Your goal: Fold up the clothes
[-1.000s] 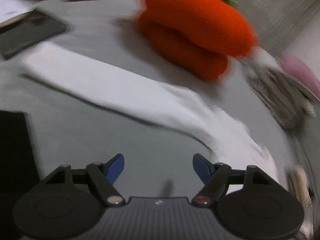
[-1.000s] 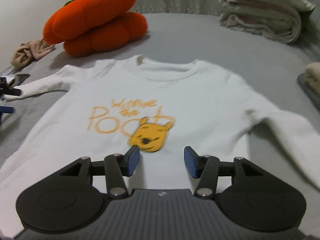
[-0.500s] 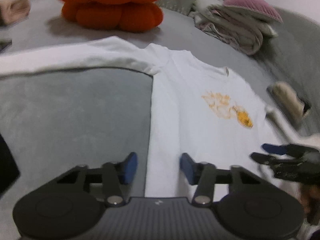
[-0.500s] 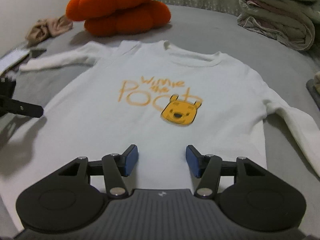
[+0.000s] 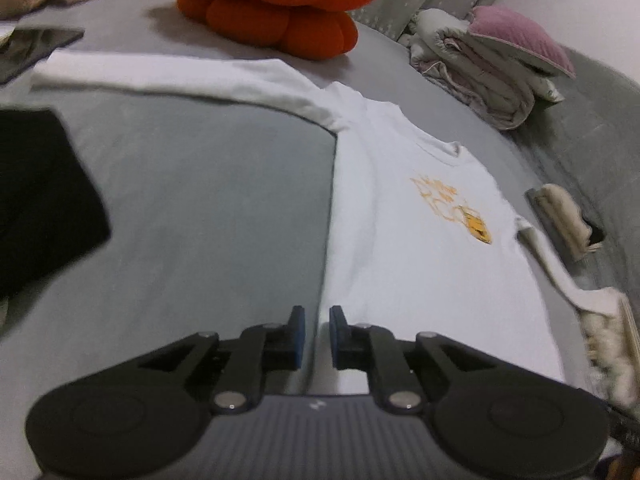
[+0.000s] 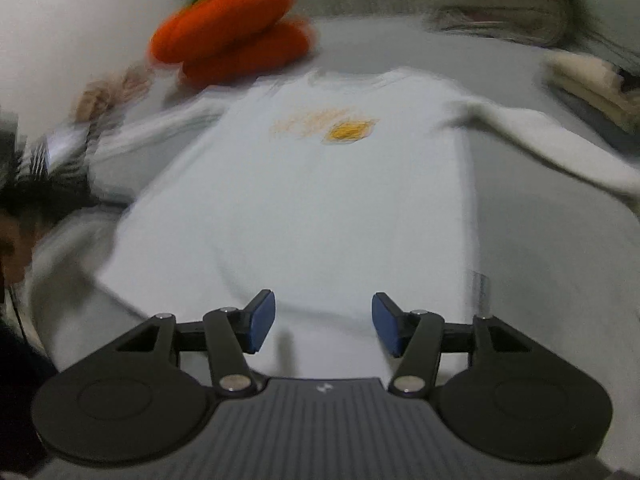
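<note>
In the left wrist view, our left gripper (image 5: 317,338) sits low over the left side hem of the white long-sleeved sweatshirt (image 5: 404,248), which lies face up and flat on the grey bedsheet (image 5: 200,200). Its jaws have just been closing: a second ago they stood wide over bare sheet and a sleeve, and now only a narrow slit remains between the blue pads (image 5: 298,340). The shirt's side edge runs right into that slit, but we cannot tell whether the pads already press on cloth, so we call the jaws nearly together rather than pinching. The left sleeve (image 5: 168,80) stretches out towards a dark tablet (image 5: 36,46). Behind sit an orange pumpkin cushion (image 5: 280,4), a folded quilt with a pink pillow (image 5: 492,68), and a small folded cream garment (image 5: 564,220) at the right.

In the right wrist view, heavily blurred, our right gripper (image 6: 323,326) hangs over the bottom hem near the right corner, jaws spread about halfway with nothing between them. Half a second ago it looked at the middle of the chest print (image 6: 348,130); now the print is further off and the view has shifted towards the right side seam. The right sleeve (image 6: 552,140) angles away.

We judge that both hands are settling on the two lower corners, ready to begin the first fold.
</note>
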### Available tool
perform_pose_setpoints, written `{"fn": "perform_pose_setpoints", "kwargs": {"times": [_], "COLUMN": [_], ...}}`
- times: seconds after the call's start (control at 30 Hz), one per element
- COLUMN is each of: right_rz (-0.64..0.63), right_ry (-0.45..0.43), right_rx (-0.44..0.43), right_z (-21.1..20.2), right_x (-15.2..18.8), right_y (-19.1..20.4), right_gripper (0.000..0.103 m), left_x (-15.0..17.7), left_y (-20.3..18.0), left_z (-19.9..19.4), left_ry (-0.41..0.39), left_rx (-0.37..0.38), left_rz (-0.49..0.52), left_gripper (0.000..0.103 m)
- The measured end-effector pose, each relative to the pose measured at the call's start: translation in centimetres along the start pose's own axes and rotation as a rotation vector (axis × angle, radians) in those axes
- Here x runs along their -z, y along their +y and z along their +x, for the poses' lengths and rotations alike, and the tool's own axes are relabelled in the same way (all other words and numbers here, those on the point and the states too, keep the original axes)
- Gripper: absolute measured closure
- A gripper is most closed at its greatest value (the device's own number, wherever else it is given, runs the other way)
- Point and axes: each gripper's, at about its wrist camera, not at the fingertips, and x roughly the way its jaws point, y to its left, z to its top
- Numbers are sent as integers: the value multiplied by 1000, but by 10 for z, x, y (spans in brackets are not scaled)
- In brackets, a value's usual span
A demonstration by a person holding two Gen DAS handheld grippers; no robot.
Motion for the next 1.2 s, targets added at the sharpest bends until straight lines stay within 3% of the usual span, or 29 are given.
{"fn": "perform_pose_setpoints", "kwargs": {"times": [0.03, 0.1, 0.2, 0.23, 0.33, 0.4, 0.5, 0.73, 1.0, 1.2], "right_rz": [77, 193, 228, 248, 323, 328, 284, 327, 330, 242], "right_ry": [-26, -56, -44, -40, -8, 21, 35, -78, -76, 42], "right_rx": [21, 54, 105, 126, 100, 86, 116, 46, 63, 165], "right_z": [-11, -28, -32, -29, -13, -3, 3, -36, -47, -11], "right_x": [4, 11, 19, 20, 18, 18, 25, 19, 20, 25], "right_y": [-12, -27, -30, -34, -45, -44, -33, -44, -45, -37], "right_gripper": [45, 44, 45, 51, 65, 82, 93, 96, 96, 93], "left_x": [6, 17, 26, 27, 31, 31, 30, 32, 42, 42], "left_y": [1, -2, -10, -12, -16, -14, -8, -8, -13, -17], "left_z": [-5, -9, -7, -6, -2, -1, 0, -29, -24, -13], "left_ry": [4, 7, -5, -9, -19, -5, 19, -34, -11, 28], "left_rx": [17, 29, 1, -7, -22, -8, 27, 121, 60, -9], "left_rz": [-14, -14, 40, 53, 82, 74, 44, 5, 64, 119], "left_gripper": [85, 51, 49, 49, 58, 99, 99, 100, 100, 96]}}
